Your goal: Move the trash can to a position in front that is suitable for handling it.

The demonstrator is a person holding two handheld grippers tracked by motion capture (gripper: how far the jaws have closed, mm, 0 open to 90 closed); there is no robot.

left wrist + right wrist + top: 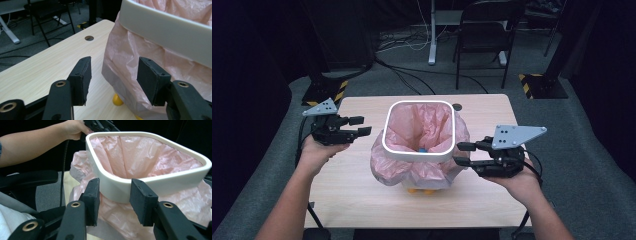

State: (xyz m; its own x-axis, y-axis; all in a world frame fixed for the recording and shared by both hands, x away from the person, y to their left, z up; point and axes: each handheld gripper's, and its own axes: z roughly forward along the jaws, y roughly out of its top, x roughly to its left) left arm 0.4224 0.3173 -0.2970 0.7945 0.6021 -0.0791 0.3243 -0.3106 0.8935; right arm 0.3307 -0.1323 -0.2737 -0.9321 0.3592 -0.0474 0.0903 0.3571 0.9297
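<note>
A white bin with a rounded-square rim [418,103] stands mid-table, lined with a pink plastic bag [422,172] that drapes over its outside. Something small and blue [422,149] lies inside. My left gripper [362,125] hovers open to the bin's left, apart from it. In the left gripper view, my left gripper [114,61] has nothing between its jaws and faces the bag [125,57] below the rim [162,30]. My right gripper [458,153] is open at the bin's right side. In the right gripper view, my right gripper [115,182] has its jaws on either side of the near rim [150,178] corner, pad faces bare.
The wooden table [362,190] has a round cable hole [457,106] behind the bin. Yellow feet [412,190] show under the bin, one foot [117,100] nearby in the left gripper view. A black chair [487,30] and desk legs stand on the floor beyond.
</note>
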